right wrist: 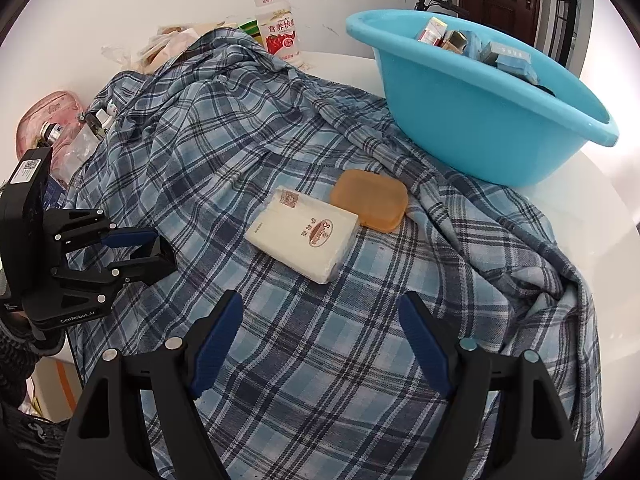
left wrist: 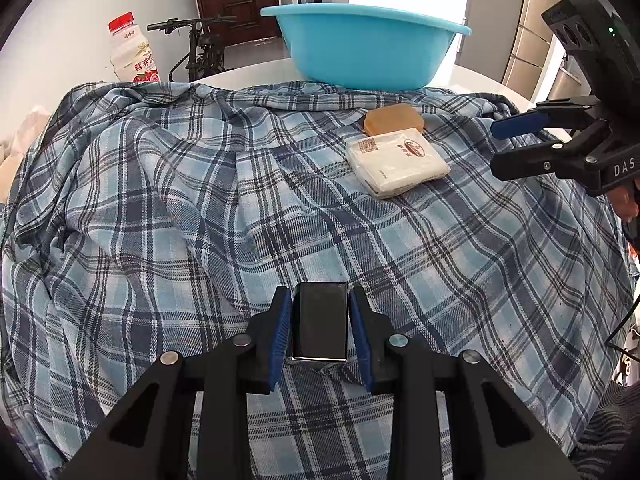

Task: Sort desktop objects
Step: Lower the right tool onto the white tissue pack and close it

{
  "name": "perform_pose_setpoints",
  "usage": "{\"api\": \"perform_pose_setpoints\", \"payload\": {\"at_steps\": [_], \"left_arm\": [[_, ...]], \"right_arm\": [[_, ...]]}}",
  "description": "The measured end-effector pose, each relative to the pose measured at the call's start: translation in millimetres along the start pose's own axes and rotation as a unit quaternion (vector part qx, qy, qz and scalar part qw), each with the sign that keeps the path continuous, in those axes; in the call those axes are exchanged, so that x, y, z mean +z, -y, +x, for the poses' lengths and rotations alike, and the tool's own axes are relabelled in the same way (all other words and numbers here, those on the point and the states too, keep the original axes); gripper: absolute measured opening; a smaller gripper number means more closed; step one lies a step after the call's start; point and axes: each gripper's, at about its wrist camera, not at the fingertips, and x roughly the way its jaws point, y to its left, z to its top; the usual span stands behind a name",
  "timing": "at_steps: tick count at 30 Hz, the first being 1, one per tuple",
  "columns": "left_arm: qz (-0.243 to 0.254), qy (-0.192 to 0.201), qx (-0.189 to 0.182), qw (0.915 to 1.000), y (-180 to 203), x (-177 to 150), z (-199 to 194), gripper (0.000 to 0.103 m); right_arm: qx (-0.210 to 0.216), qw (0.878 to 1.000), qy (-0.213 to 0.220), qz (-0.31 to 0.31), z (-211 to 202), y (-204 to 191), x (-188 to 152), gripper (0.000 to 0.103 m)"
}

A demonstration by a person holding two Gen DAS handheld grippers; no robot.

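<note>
My left gripper (left wrist: 319, 322) is shut on a small dark metal box (left wrist: 320, 320), held just above the plaid cloth (left wrist: 200, 208); it also shows in the right wrist view (right wrist: 154, 250) at the left. My right gripper (right wrist: 320, 344) is open and empty, low over the cloth near a white tissue pack (right wrist: 304, 236) and an orange soap box (right wrist: 368, 199). The same tissue pack (left wrist: 396, 162) and soap box (left wrist: 394, 118) lie ahead in the left wrist view, with the right gripper (left wrist: 496, 146) beside them. A blue basin (right wrist: 500, 132) holds several small boxes.
A drink bottle with a red cap (right wrist: 278, 20) stands at the back by the wall. A pink pouch (right wrist: 52, 120) and plastic bags lie at the cloth's left edge. The white round table (right wrist: 592, 208) shows bare at the right. The blue basin (left wrist: 360, 52) stands at the far edge.
</note>
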Motion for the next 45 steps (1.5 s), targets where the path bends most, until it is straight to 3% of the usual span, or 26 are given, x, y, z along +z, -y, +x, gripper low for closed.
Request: {"api": "perform_pose_setpoints", "payload": {"at_steps": [4, 5, 7, 9, 12, 13, 14, 23, 27, 30, 32, 38, 42, 45], "left_arm": [[0.007, -0.025, 0.008, 0.9996, 1, -2, 9, 0.036], [0.013, -0.025, 0.016, 0.9995, 2, -1, 9, 0.039], [0.015, -0.010, 0.018, 0.9997, 1, -1, 5, 0.060], [0.010, -0.004, 0.001, 0.9999, 1, -2, 4, 0.063], [0.008, -0.011, -0.009, 0.9999, 1, -3, 7, 0.061], [0.005, -0.012, -0.008, 0.9999, 0, -3, 9, 0.036], [0.000, -0.016, -0.006, 0.9998, -2, -3, 10, 0.032], [-0.009, -0.019, 0.006, 0.9998, -4, -3, 8, 0.032], [-0.034, -0.024, -0.027, 0.9987, -12, -2, 7, 0.032], [-0.007, -0.011, 0.016, 0.9998, -7, -4, 2, 0.032], [0.000, -0.009, 0.025, 0.9996, -6, -5, 0, 0.032], [-0.016, -0.031, -0.011, 0.9993, -6, -2, 2, 0.032], [-0.006, -0.023, -0.008, 0.9997, -1, 1, 1, 0.032], [-0.003, -0.022, -0.012, 0.9997, 1, 3, 0, 0.032]], "right_arm": [[0.005, 1.000, -0.004, 0.000, 3, -1, -1, 0.079], [0.004, 1.000, -0.004, -0.002, 3, -2, -1, 0.079], [0.002, 1.000, -0.004, -0.004, 2, -2, -2, 0.079], [0.001, 1.000, -0.002, -0.002, 1, -1, -2, 0.079], [-0.001, 1.000, 0.000, 0.003, 0, 3, -1, 0.079], [-0.001, 1.000, 0.001, 0.004, -1, 4, -2, 0.079], [-0.001, 1.000, 0.000, 0.006, -1, 5, -2, 0.079], [-0.002, 1.000, -0.007, 0.013, 3, 9, -2, 0.079], [0.003, 1.000, -0.009, 0.000, 8, 0, 2, 0.079], [0.005, 1.000, -0.009, -0.025, 13, -9, 6, 0.079], [0.002, 0.999, -0.003, -0.038, 17, -14, 9, 0.079], [-0.008, 0.999, -0.009, -0.039, 36, -17, 18, 0.079], [-0.017, 0.999, -0.019, -0.044, 50, -21, 20, 0.079], [-0.017, 0.998, -0.025, -0.047, 60, -24, 21, 0.086]]}}
